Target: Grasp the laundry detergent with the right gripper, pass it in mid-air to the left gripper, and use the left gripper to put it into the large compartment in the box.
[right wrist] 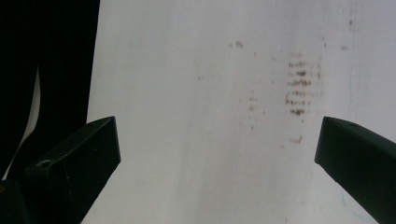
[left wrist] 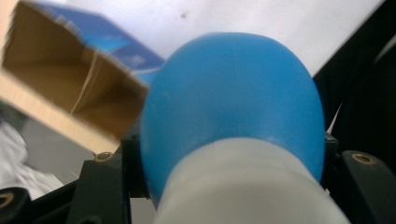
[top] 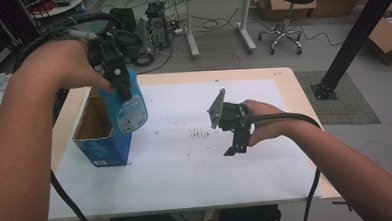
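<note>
A blue bottle with a white label hangs upside down above the right side of an open blue cardboard box at the table's left. My left gripper is shut on the bottle near its neck. Seen from the left gripper view, the bottle's blue body and pale cap end sit between the jaws, with the box's brown inside behind. My right gripper stands open over the white sheet, right of centre, holding nothing. Its two jaws stand wide apart in the right gripper view.
Brown smudges mark the white sheet near the middle. The table's near edge runs along the bottom. Beyond the table stand a stool, a second table and cables on the floor.
</note>
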A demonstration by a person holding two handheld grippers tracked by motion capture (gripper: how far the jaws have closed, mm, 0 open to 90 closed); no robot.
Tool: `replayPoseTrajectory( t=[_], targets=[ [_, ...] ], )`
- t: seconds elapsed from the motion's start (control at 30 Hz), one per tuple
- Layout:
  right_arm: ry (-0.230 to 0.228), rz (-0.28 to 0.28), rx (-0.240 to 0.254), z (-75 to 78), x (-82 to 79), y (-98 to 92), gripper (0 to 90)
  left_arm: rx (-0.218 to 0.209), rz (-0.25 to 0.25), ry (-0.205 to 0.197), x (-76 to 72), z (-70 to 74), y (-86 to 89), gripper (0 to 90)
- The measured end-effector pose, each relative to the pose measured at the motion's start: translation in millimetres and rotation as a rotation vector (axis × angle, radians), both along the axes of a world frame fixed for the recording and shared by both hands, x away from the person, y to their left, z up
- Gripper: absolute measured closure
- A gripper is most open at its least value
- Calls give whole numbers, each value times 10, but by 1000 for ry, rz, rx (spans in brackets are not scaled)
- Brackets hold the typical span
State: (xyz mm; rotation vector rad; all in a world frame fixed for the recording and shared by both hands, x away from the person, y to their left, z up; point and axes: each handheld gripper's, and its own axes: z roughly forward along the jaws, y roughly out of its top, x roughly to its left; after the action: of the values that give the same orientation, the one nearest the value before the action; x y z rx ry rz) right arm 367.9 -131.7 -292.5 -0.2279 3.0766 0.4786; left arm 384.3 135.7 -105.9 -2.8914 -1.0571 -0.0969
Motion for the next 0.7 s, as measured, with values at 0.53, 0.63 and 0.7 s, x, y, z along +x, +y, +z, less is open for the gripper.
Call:
replayPoseTrajectory(
  t=[0.53, 0.63, 0.7],
  targets=[
    [-11, 4, -102, 94, 67, -191, 0, -5, 509, 4, 212, 269, 572, 386],
    [-9, 5, -115, 85, 71, -208, 0, -20, 568, -6, 238, 281, 615, 386],
    [-9, 4, -118, 88, 73, -214, 0, -27, 615, -16, 257, 280, 643, 386]
  ],
)
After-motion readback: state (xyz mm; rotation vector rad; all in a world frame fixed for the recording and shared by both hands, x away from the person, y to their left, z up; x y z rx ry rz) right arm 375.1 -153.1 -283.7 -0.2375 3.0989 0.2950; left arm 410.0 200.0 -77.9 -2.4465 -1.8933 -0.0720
